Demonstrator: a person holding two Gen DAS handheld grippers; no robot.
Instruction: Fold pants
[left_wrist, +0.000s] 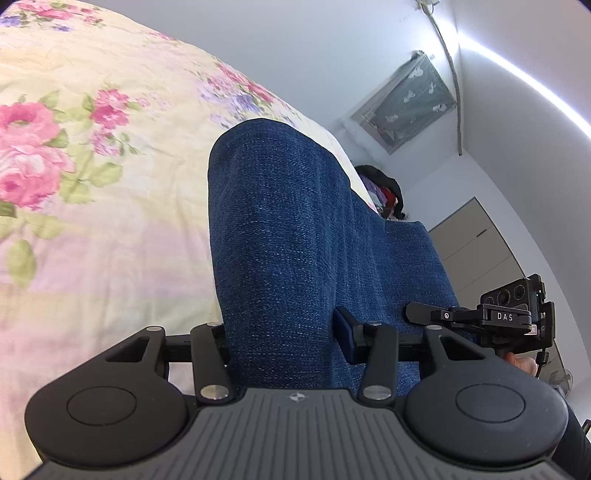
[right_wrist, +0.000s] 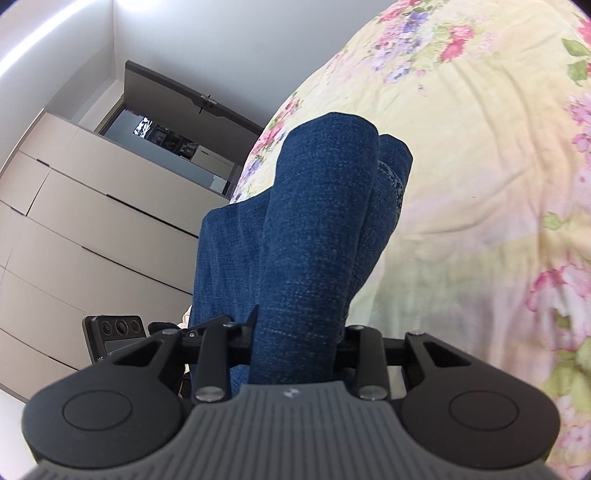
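Denim fills the jaws of both tools. The left tool (left_wrist: 284, 343) is clamped on a thick fold of the blue pants (left_wrist: 280, 229), the cloth running up from between its fingers and draping down onto the bed (left_wrist: 110, 184). The right tool (right_wrist: 295, 343) is likewise closed on the pants (right_wrist: 314, 229), a bunched roll of denim with a stitched seam showing on the side toward the bed (right_wrist: 480, 184). In the left wrist view the right tool (left_wrist: 417, 314) sits just beside the pants, at the edge away from the bed. The pants hang lifted above the floral bedspread, their far end resting near the bed's edge. A beige drawer unit (right_wrist: 92, 229) stands beyond the pants, well apart from the bed.
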